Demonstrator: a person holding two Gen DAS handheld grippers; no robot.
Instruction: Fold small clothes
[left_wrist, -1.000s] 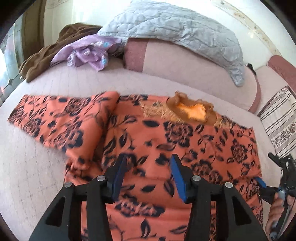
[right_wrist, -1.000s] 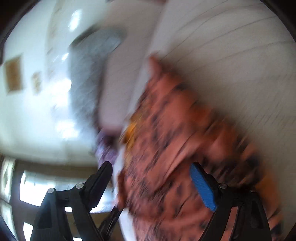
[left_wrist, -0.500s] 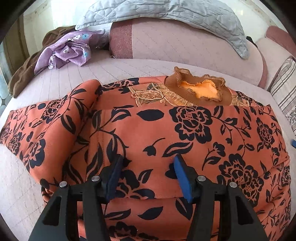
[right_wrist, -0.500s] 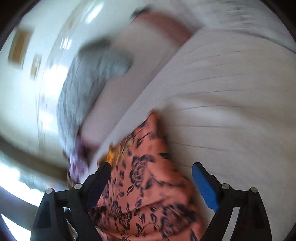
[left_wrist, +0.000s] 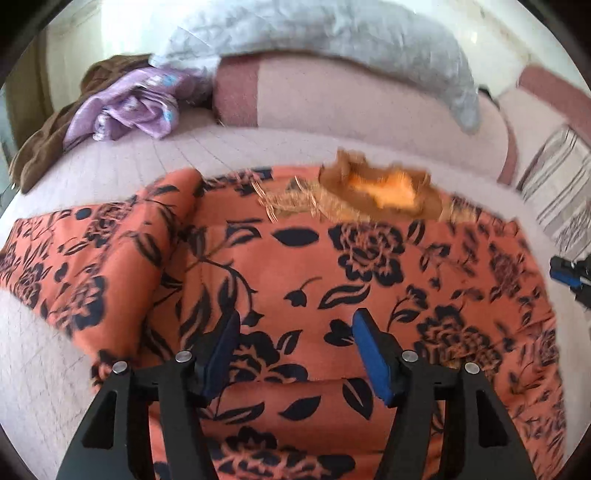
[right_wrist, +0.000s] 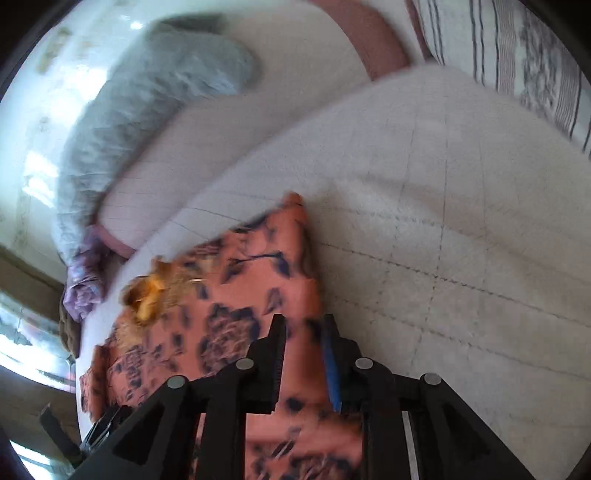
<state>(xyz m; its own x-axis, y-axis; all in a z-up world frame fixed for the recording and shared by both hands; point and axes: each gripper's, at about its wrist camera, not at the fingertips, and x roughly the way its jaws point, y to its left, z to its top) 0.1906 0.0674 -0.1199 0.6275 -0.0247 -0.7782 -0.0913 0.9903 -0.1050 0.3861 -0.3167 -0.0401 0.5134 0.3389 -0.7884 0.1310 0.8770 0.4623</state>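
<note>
An orange garment (left_wrist: 295, 266) with black flowers and a brown ruffled collar (left_wrist: 380, 184) lies spread on the bed, its left sleeve folded inward. My left gripper (left_wrist: 295, 325) hovers over its lower middle. Its jaws are opening and the pads press on nothing. In the right wrist view the same garment (right_wrist: 236, 302) reaches under my right gripper (right_wrist: 304, 325). Those jaws are closing narrow, with the cloth's right edge between them. The right gripper (left_wrist: 570, 275) also shows at the far right of the left wrist view.
The quilted pale bed cover (right_wrist: 443, 221) stretches to the right of the garment. A pink bolster (left_wrist: 369, 110) with a grey quilt (left_wrist: 332, 37) on it lines the back. Purple cloth (left_wrist: 136, 107) and a brown garment (left_wrist: 44, 144) lie back left. A striped pillow (left_wrist: 565, 184) sits at the right.
My left gripper has sunk toward the garment and its jaws have widened. My right gripper has rolled and swung, then drawn its wide jaws narrow over the garment's right edge.
</note>
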